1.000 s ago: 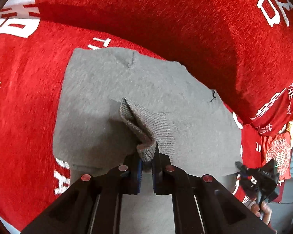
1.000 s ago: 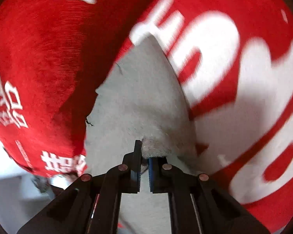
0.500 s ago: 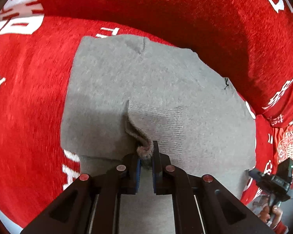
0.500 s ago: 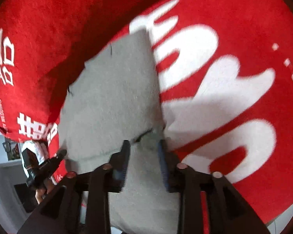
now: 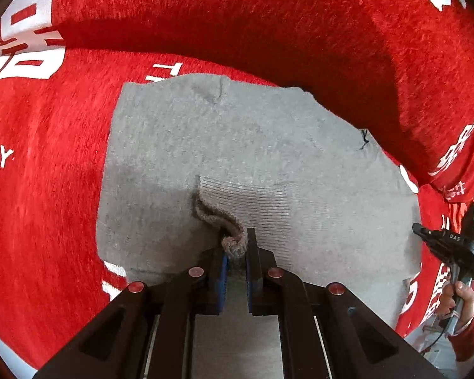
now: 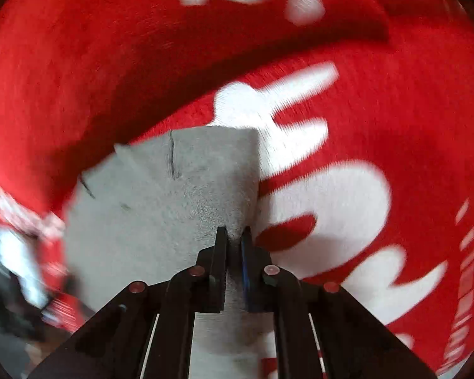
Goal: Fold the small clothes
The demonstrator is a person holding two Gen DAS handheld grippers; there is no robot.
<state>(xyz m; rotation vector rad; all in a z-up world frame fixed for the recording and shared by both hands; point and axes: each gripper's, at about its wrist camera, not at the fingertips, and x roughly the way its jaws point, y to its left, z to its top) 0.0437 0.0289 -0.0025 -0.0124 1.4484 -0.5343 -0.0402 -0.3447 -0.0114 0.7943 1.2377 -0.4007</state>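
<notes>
A small grey knit garment lies flat on a red plush cover. My left gripper is shut on the ribbed cuff of a sleeve, which is folded across the garment's middle. In the right wrist view the same grey garment lies left of my right gripper. Its jaws stand nearly together over the garment's right edge; whether they pinch cloth is unclear. That view is blurred by motion. The right gripper also shows at the far right of the left wrist view.
The red cover with white lettering spreads all around and rises in a fold behind the garment. White letters lie right of the garment. A hand holds the right gripper's handle.
The left gripper lowered the sleeve cuff onto the garment. The right gripper opened half a second ago, pulled back, and its jaws have closed again near the garment's right edge.
</notes>
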